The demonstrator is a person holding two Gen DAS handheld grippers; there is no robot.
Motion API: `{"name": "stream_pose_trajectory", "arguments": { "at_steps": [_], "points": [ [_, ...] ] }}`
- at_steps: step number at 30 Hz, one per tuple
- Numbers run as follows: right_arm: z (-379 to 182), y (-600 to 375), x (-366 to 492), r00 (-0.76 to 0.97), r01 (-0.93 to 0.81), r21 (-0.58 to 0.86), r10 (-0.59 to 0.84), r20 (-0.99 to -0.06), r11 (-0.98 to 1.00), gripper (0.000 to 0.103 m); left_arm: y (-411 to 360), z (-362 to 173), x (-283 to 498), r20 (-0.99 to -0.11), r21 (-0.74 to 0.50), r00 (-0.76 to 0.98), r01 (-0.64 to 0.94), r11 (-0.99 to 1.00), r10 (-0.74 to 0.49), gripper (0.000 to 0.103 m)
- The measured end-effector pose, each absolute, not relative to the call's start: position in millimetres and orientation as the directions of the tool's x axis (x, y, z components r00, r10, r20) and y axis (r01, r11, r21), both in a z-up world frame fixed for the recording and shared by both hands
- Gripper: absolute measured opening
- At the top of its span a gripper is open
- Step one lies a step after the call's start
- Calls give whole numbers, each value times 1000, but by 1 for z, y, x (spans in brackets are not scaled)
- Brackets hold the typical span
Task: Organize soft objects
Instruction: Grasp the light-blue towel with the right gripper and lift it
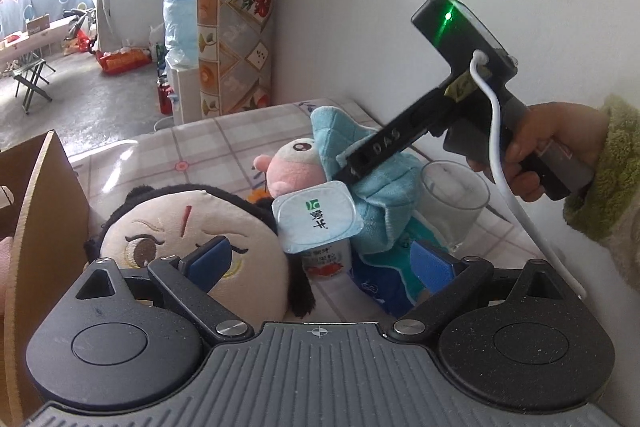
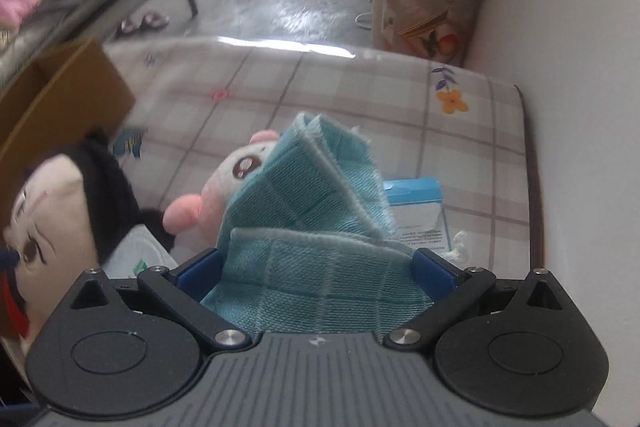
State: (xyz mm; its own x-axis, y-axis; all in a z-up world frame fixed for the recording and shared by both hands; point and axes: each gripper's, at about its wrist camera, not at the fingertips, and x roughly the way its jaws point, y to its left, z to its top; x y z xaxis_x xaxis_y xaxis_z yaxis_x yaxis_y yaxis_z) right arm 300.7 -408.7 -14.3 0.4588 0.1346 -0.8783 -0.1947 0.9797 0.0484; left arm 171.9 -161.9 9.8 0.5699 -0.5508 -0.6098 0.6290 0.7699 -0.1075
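Observation:
A light-blue folded cloth (image 2: 312,227) lies over a pink-and-white plush toy (image 2: 224,183) on the table. My right gripper (image 2: 316,267) has its jaws wide, with the cloth bunched between the blue pads (image 2: 434,269). In the left wrist view the right gripper (image 1: 352,171) reaches down onto the cloth (image 1: 376,211) beside the pink plush (image 1: 294,167). A big round-faced doll with black hair (image 1: 192,243) lies at the left. My left gripper (image 1: 320,259) is open and empty above the doll and a yogurt cup (image 1: 316,223).
A cardboard box (image 1: 36,227) stands at the left edge of the checked tablecloth (image 2: 320,87). A clear glass (image 1: 456,203) stands near the wall. A blue-and-white packet (image 2: 420,215) lies behind the cloth, and it also shows in the left wrist view (image 1: 380,283).

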Motion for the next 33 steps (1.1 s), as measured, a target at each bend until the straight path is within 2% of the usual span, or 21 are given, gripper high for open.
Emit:
{"name": "stream_pose_trajectory", "arguments": {
  "at_steps": [3,8,17,21,27,33],
  "points": [
    [-18,-401,301,451,-230,5,111,-885,973,92,-161,9,174,-613,-107,571,625,773,-547,97],
    [-10,-400,291,476,-255,-11,116,-872,967,63,-156,12,174,-608,-117,573,620,776,-550,97],
    [10,-422,282,557,-178,33,128,-820,983,34,-138,23,175,-588,-182,572,596,782,-572,98],
    [23,-433,273,624,-139,69,141,-769,988,29,-133,27,176,-576,-179,590,584,792,-566,98],
    [55,-452,234,769,-81,143,153,-620,986,27,-142,28,185,-585,-150,580,610,778,-567,98],
    [83,-458,163,872,-94,195,175,-458,976,27,-167,22,210,-648,-171,499,641,748,-575,97]
  ]
}}
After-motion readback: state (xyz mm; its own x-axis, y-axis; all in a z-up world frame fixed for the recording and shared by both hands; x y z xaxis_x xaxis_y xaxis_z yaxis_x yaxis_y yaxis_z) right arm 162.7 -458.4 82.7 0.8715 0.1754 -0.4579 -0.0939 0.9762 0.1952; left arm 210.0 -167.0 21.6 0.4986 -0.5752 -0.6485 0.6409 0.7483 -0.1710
